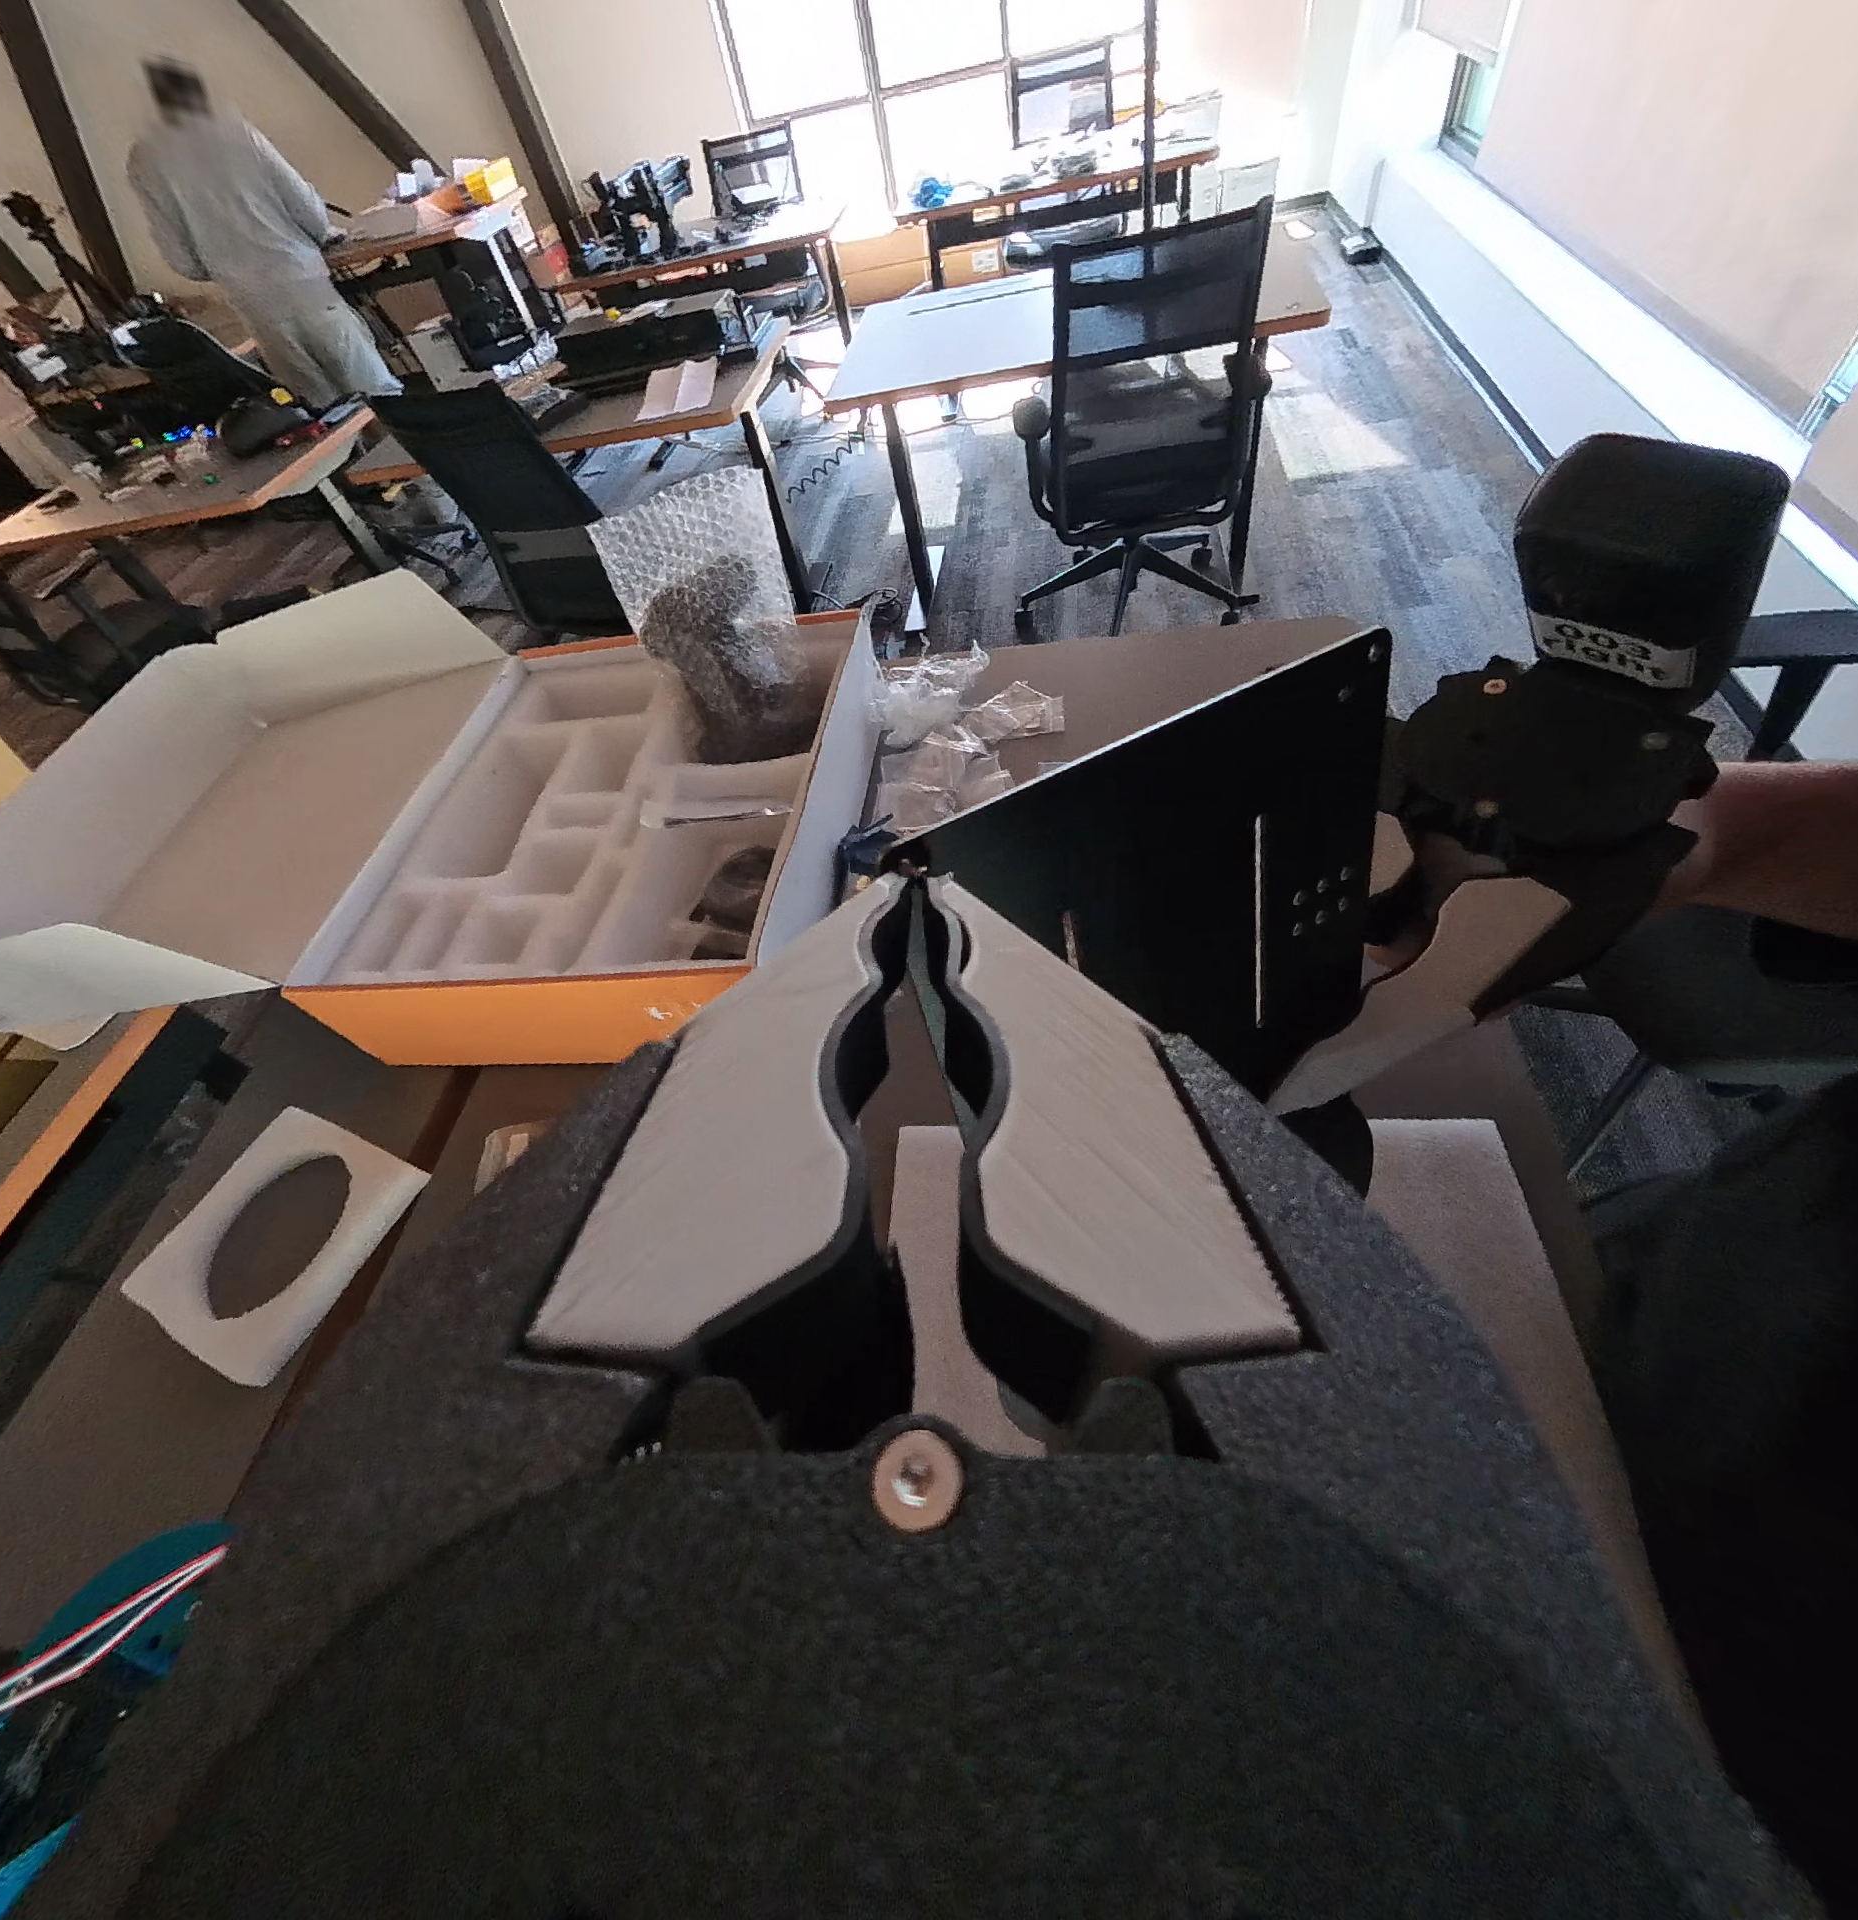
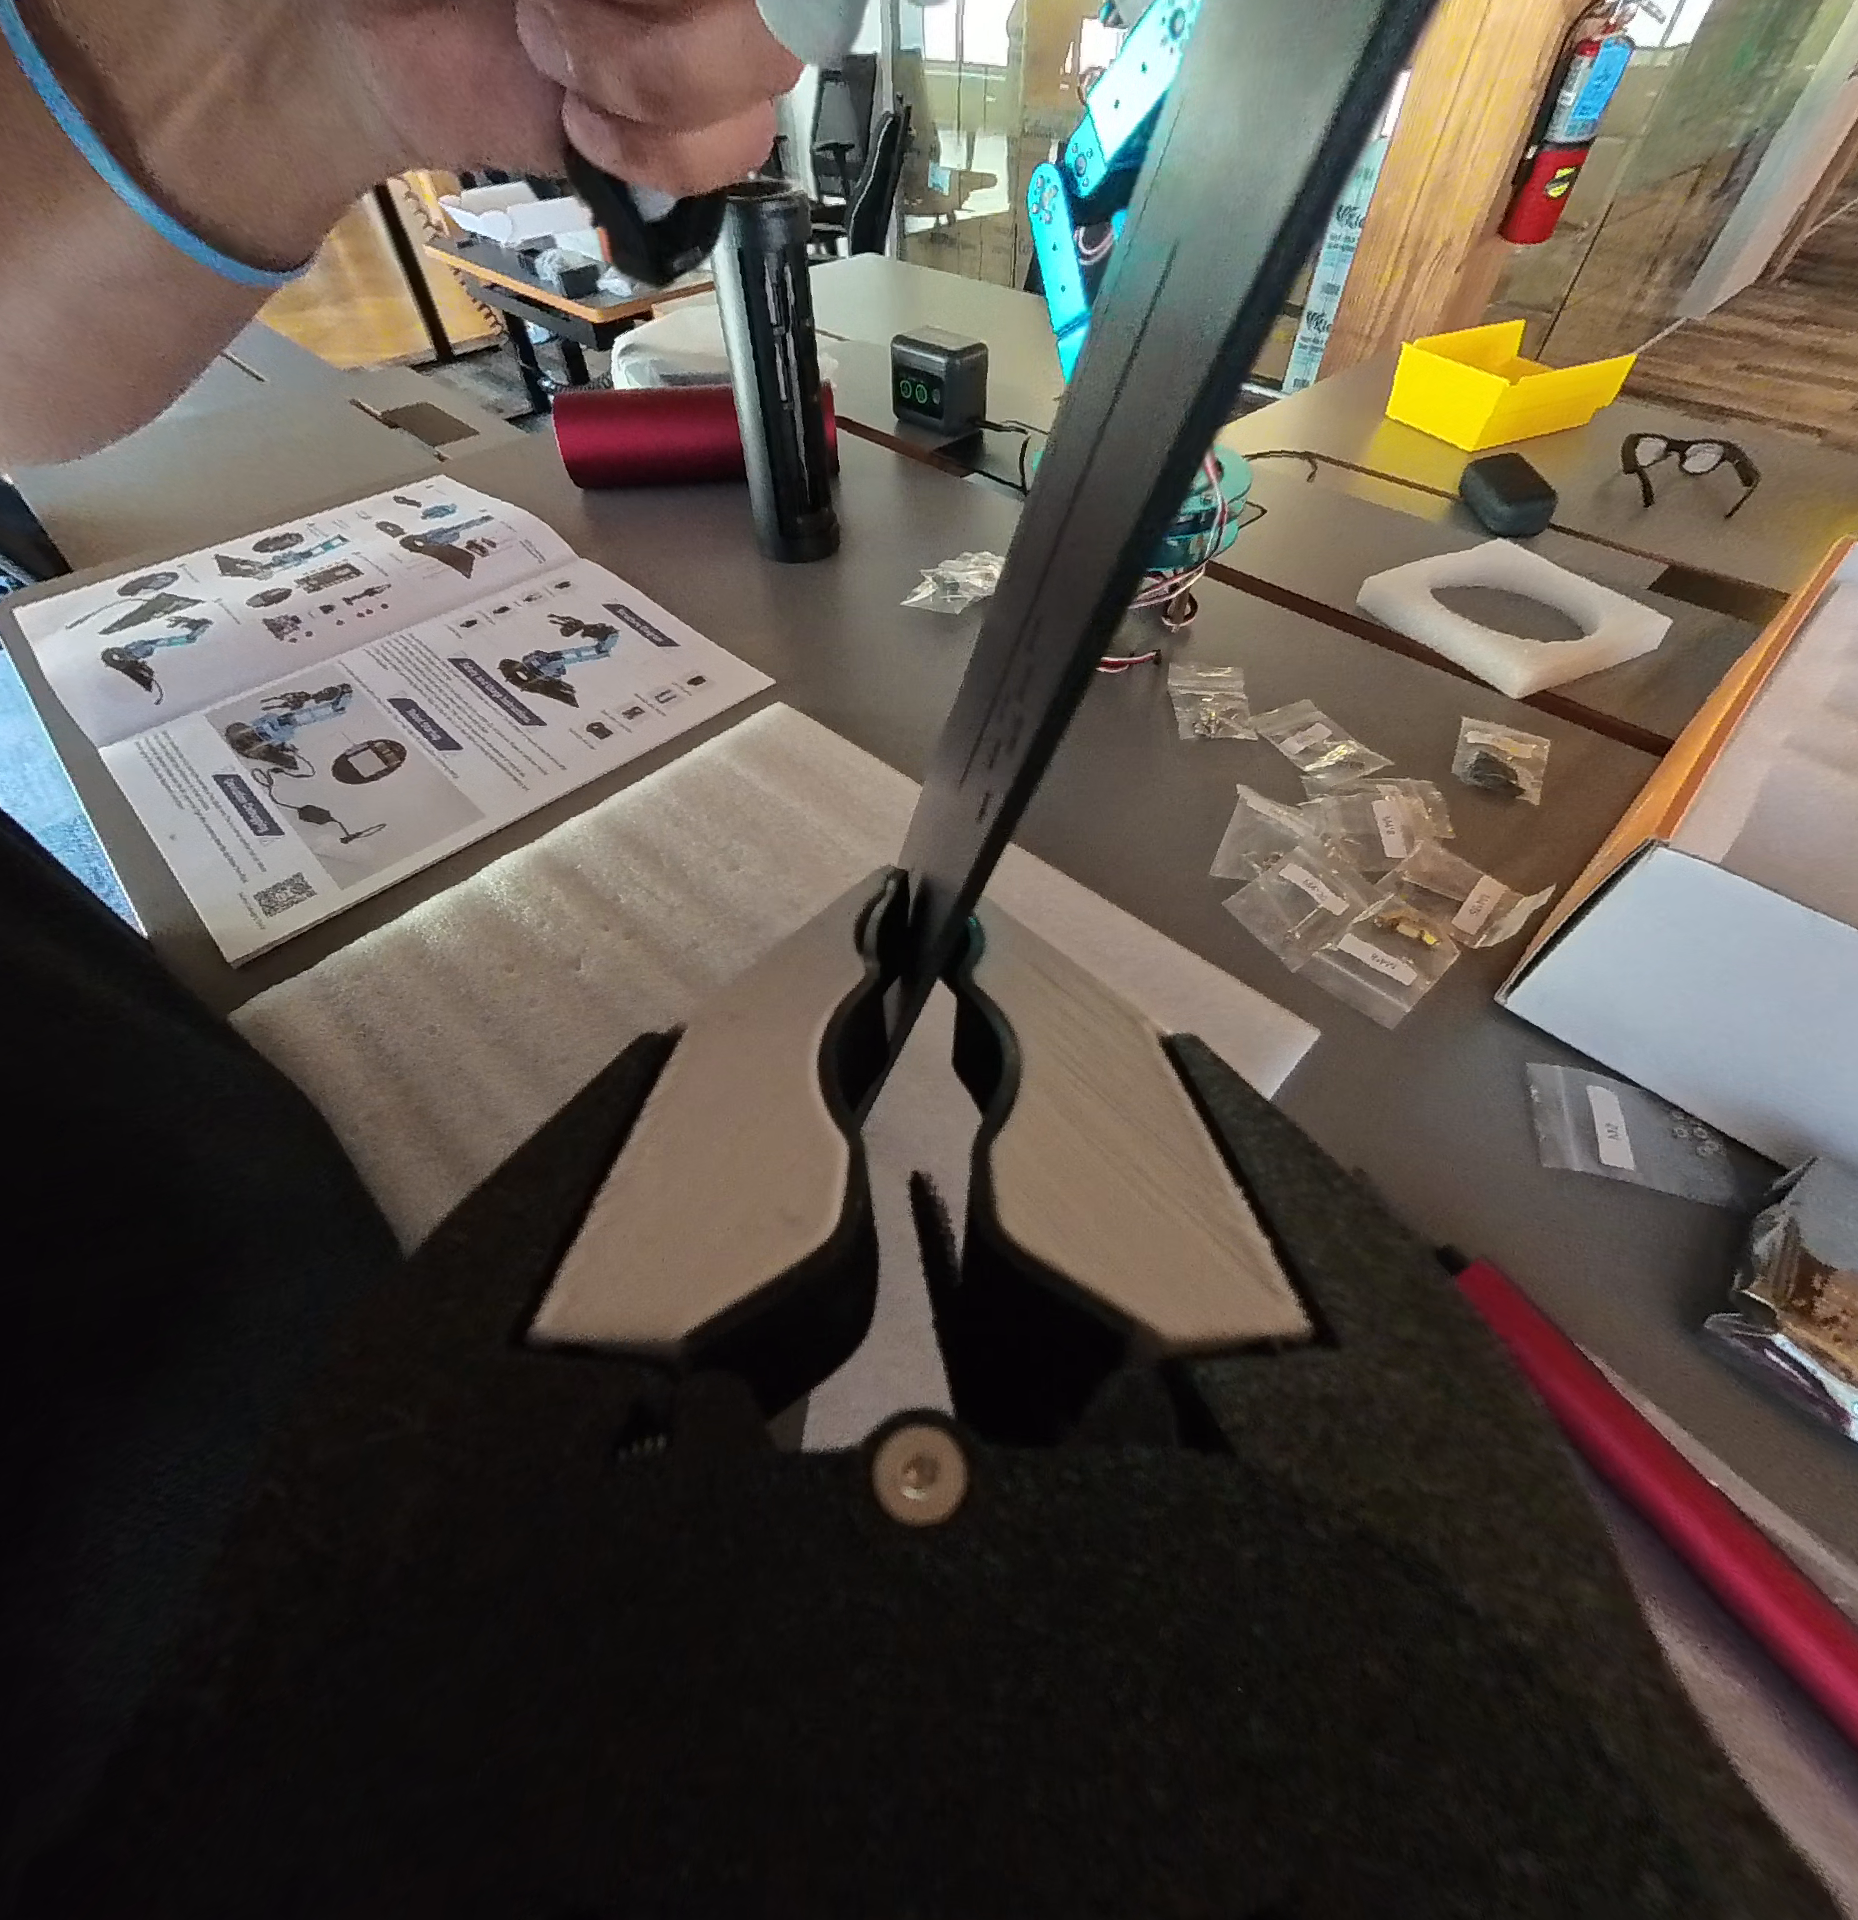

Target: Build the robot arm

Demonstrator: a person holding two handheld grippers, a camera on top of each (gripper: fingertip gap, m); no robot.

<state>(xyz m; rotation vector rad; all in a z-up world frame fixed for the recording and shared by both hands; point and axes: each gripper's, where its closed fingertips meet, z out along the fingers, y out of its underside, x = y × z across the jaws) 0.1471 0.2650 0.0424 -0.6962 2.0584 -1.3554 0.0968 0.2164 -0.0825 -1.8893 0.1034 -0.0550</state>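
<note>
A flat black metal plate [image 1: 1164, 831] with small holes and a slot is held in the air between both grippers. My left gripper [image 1: 917, 883] is shut on the plate's near left corner. My right gripper [image 2: 930, 914] is shut on the plate's other edge, and the plate shows edge-on in the right wrist view [image 2: 1060, 520], rising up and to the right. The right gripper also shows in the left wrist view [image 1: 1392, 935], at the plate's right side. A white foam sheet [image 2: 592, 935] lies on the table under the plate.
An open orange box with a white foam insert [image 1: 551, 997] stands left. An open manual [image 2: 364, 686], several small bags of screws [image 2: 1351, 842], a holed foam piece [image 2: 1507, 613], a black cylinder [image 2: 785, 374], a red cylinder [image 2: 676, 431] and a blue robot arm [image 2: 1091, 208] share the table. Some 15 cm of space lies between my two pairs of fingers.
</note>
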